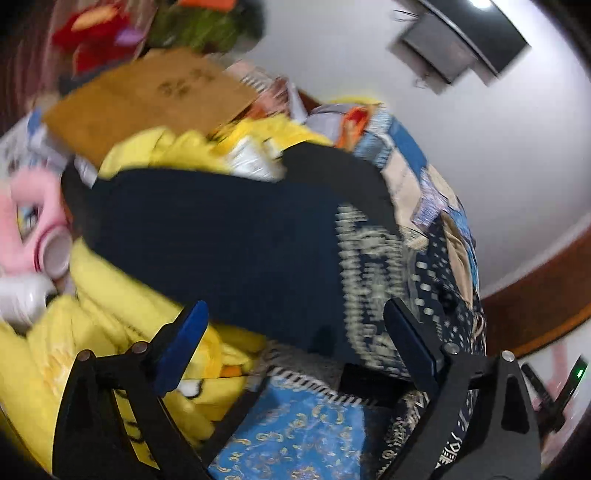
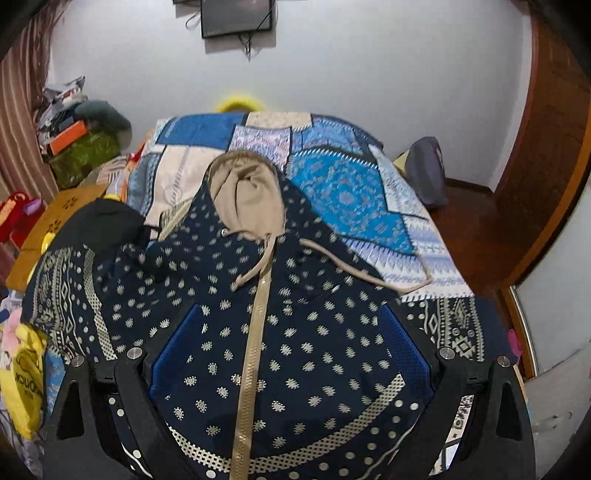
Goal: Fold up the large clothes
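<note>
Where the big dark blue dress with small silver dots point(image 2: 280, 332) lies, we see it spread flat over the bed with the blue patchwork cover point(image 2: 347, 192). A gold strip runs down its middle, and its tan hood lining point(image 2: 247, 195) points to twelve o'clock. Our right gripper point(image 2: 291, 332) hangs over the dress with its blue pads wide apart. We cannot tell if they touch the cloth.

In the left wrist view all is blurry. Our left gripper point(image 1: 295, 332) is spread wide too, with nothing pinched. A dark blue sleeve with a silver pattern point(image 1: 258, 243) lies past the tips. At nine o'clock from it sits a yellow cloth point(image 1: 122, 295). A brown cardboard box point(image 1: 147, 99) sits at eleven o'clock. A black screen point(image 2: 236, 16) hangs on the white wall point(image 2: 369, 74) at twelve o'clock.
</note>
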Available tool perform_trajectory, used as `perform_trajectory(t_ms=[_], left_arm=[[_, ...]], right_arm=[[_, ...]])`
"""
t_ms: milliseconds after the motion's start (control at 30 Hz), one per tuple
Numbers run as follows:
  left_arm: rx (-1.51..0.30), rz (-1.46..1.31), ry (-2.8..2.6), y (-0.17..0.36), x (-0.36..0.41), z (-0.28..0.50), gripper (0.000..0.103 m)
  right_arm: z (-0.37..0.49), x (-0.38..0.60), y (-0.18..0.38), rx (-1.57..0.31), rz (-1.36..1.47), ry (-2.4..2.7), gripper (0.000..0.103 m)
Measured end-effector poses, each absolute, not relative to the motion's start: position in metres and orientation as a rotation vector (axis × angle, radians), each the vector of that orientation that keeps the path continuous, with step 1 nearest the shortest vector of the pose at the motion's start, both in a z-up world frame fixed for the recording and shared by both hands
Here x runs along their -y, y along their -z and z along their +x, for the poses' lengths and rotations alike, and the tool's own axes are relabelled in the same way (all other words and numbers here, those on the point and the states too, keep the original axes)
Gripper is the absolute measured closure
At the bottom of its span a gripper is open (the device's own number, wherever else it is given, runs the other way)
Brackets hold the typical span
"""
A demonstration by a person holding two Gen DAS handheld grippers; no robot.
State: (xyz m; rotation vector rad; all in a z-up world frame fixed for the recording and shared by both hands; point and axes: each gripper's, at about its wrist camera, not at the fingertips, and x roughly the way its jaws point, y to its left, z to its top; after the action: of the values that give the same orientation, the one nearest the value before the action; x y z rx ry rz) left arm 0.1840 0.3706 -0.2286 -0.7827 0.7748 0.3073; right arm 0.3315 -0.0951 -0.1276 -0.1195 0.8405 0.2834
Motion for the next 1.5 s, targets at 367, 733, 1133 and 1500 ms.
perform_trajectory(t_ms=[367,733,1133,1500], left_arm=[[-0.739,-1.031,-0.277,0.282,-0.415,0.182,0.021],[-0.718,-0.799,-0.467,0.256,-0.427,0.209,0.088],[-0.521,-0.617,-0.385,0.126,-0.379,0.222,0.098],[-0.443,-0.366,-0.099,0.022,-0.221,0.292,0.098]], right_arm=[[0.340,0.069,0.147,-0.884,-0.197,-0.295,0.009],[0.336,0.059,0.149,-0.874,-0.272,-0.282,0.009],[0.328,0.085,0.129,-0.830,-0.214,-0.293,0.009],[0.318,0.126,0.100,-0.745,-0.081,-0.321,0.009]])
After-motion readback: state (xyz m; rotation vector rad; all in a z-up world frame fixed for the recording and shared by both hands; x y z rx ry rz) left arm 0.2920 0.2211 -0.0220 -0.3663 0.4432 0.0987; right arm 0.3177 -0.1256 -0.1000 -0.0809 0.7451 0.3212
